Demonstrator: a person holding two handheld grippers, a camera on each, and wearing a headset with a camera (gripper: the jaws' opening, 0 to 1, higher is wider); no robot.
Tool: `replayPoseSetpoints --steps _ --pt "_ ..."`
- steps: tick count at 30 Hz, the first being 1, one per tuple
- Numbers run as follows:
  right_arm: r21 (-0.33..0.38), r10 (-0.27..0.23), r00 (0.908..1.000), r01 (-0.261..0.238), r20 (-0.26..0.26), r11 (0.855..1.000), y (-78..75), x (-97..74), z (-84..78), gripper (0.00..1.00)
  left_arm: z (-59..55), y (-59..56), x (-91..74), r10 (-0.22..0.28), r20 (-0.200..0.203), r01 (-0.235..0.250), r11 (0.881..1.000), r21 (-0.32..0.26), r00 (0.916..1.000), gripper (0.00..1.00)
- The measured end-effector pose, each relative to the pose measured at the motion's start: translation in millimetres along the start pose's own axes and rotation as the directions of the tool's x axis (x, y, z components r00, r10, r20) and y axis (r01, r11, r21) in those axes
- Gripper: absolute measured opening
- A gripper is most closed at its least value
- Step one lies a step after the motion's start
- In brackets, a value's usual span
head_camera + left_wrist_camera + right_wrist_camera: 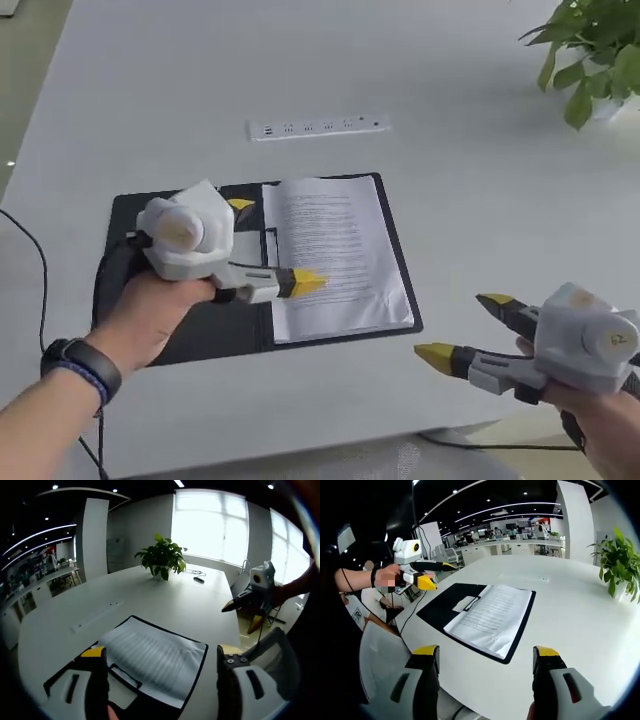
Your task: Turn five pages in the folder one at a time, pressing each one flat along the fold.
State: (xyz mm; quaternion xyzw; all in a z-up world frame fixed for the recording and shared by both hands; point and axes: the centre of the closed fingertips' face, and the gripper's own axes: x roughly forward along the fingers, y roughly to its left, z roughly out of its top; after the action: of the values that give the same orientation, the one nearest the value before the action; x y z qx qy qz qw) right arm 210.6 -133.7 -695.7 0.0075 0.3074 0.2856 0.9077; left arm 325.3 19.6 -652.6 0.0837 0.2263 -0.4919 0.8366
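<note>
A black folder [190, 335] lies open on the white table, with a stack of printed pages [335, 250] on its right half and a clip near the spine. My left gripper [272, 243] hovers open above the folder's left half, its yellow tips spread, holding nothing. The same pages [150, 655] lie just ahead of its own jaws [161, 652]. My right gripper [466, 327] stands open off the folder's lower right corner, over the table's front edge, and holds nothing. From the right gripper [486, 651], the folder [445, 607] and the left gripper [439, 575] lie ahead.
A white power strip [318, 127] lies behind the folder. A potted plant [590, 50] stands at the back right corner. A black cable [30, 250] trails off the table's left side. A white chair [380, 655] stands near the front edge.
</note>
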Motion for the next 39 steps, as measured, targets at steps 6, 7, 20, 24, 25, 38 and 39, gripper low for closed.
replayPoseSetpoints --steps 6,7,20,24,25,38,39 --pt "0.004 -0.004 1.0000 0.004 -0.003 1.000 -2.6 -2.1 -2.7 0.75 -0.2 -11.1 25.9 -0.034 -0.010 0.034 0.999 0.002 0.9994 0.90" --pt "0.006 -0.004 1.0000 0.004 -0.003 1.000 -2.9 -2.4 -3.4 0.75 -1.1 -13.7 31.8 -0.043 -0.013 0.043 0.999 0.002 0.9990 0.89" --pt "0.018 -0.001 0.9997 0.002 -0.026 1.000 -7.8 -4.4 -14.2 0.75 -24.5 -38.4 84.2 -0.104 -0.078 0.103 0.995 -0.016 0.9915 0.85" --pt "0.028 0.002 0.9995 -0.001 -0.033 1.000 -7.9 -3.1 -16.8 0.75 -40.2 -45.2 102.1 -0.112 -0.118 0.110 0.994 -0.023 0.9867 0.83" --pt "0.028 0.003 0.9994 -0.002 -0.036 1.000 -7.9 -2.8 -17.6 0.75 -44.0 -47.4 105.8 -0.119 -0.129 0.115 0.993 -0.032 0.9845 0.83" --pt "0.045 0.003 0.9992 -0.001 -0.039 0.999 -13.3 -2.2 -18.4 0.74 -74.6 -52.4 146.2 -0.076 -0.192 0.065 0.996 -0.068 0.9785 0.82" --pt "0.046 0.003 0.9992 -0.002 -0.040 0.999 -13.7 -1.9 -19.2 0.74 -75.7 -52.7 147.5 -0.074 -0.193 0.061 0.996 -0.072 0.9783 0.82"
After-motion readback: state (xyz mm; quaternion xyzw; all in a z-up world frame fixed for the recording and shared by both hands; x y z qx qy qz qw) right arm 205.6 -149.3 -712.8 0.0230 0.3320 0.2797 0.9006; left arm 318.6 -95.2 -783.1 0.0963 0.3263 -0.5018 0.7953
